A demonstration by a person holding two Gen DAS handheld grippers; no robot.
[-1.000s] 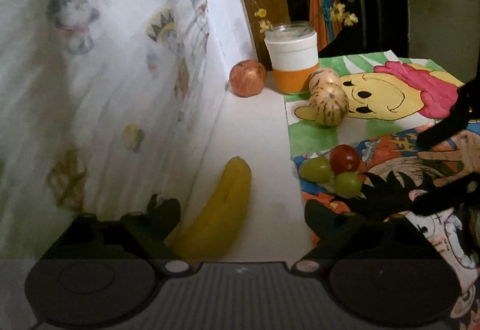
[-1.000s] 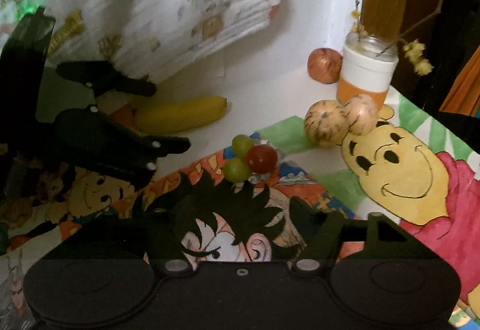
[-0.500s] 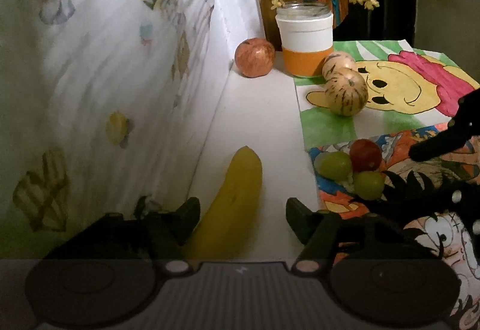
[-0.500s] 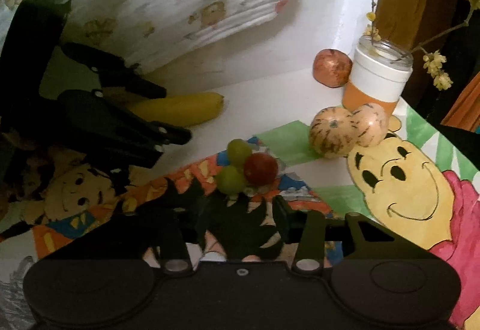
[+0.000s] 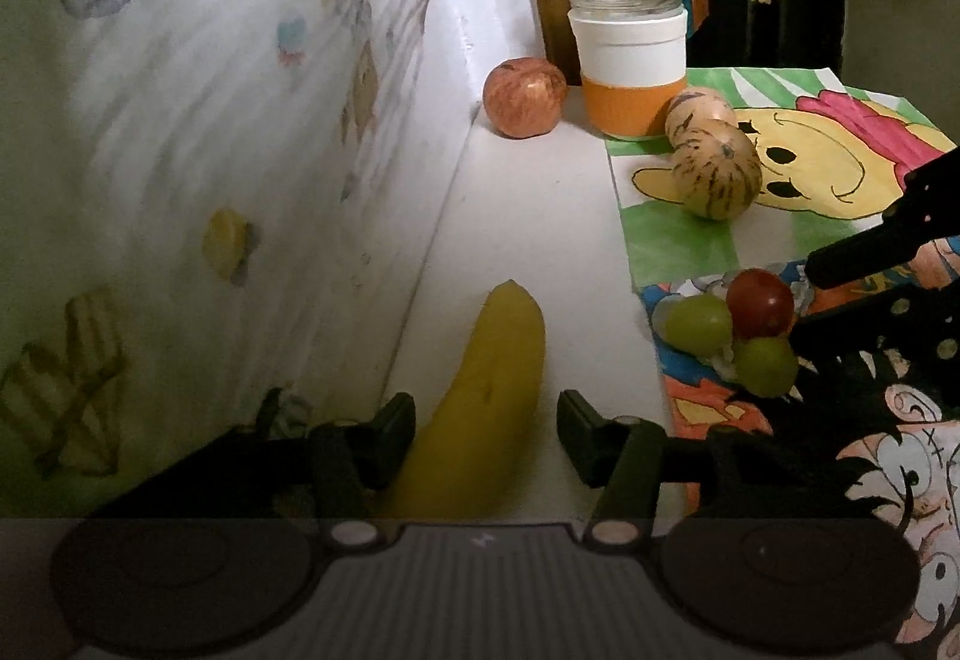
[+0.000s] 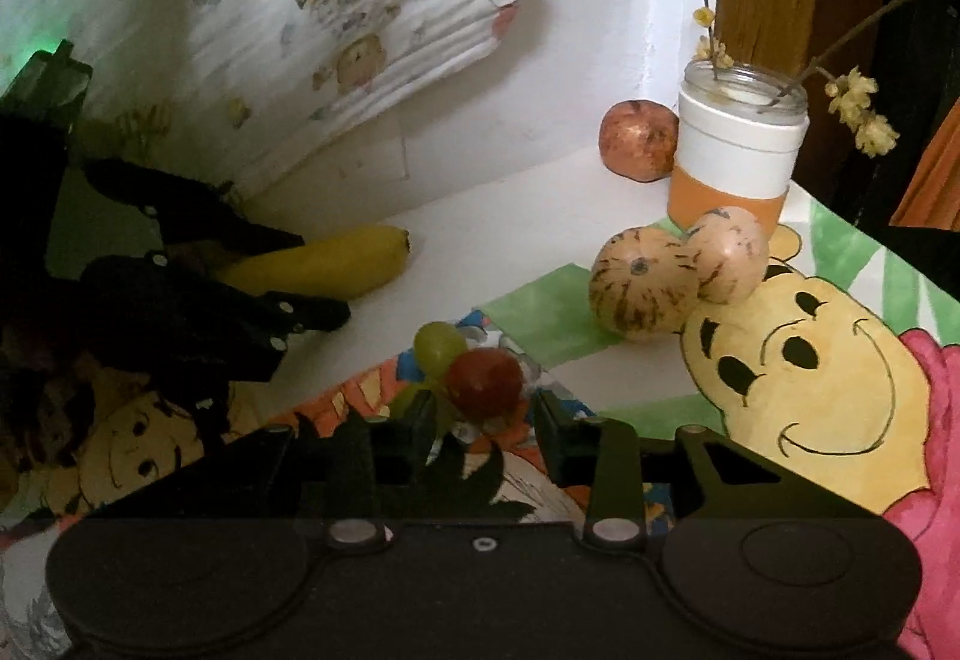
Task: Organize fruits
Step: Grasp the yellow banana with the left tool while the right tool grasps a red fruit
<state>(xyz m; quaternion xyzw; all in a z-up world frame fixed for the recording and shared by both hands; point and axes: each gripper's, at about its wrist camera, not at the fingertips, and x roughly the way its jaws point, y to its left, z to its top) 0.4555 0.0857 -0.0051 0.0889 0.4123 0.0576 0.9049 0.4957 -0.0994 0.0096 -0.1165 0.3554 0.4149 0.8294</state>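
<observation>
A yellow banana [image 5: 480,396] lies on the white table by the printed cloth; my left gripper [image 5: 486,438] is open with its jaws on either side of the banana's near half. It also shows in the right wrist view [image 6: 324,264]. A small bunch of two green grapes and a red one [image 6: 468,378] sits on the cartoon mat; my right gripper [image 6: 480,426] is open around its near side. Two striped tan melons [image 5: 714,168] sit on the bear picture. A red apple [image 5: 525,96] stands at the back corner.
A glass jar with a white and orange sleeve [image 5: 627,66] holding yellow-flowered twigs stands beside the apple. A hanging printed cloth [image 5: 180,150] borders the table on the left. Two cartoon paper mats [image 6: 810,360] cover the table's right part.
Both grippers have moved forward. The left jaws have narrowed and now flank the banana. The right gripper has come up to the grapes, its jaws on either side of them.
</observation>
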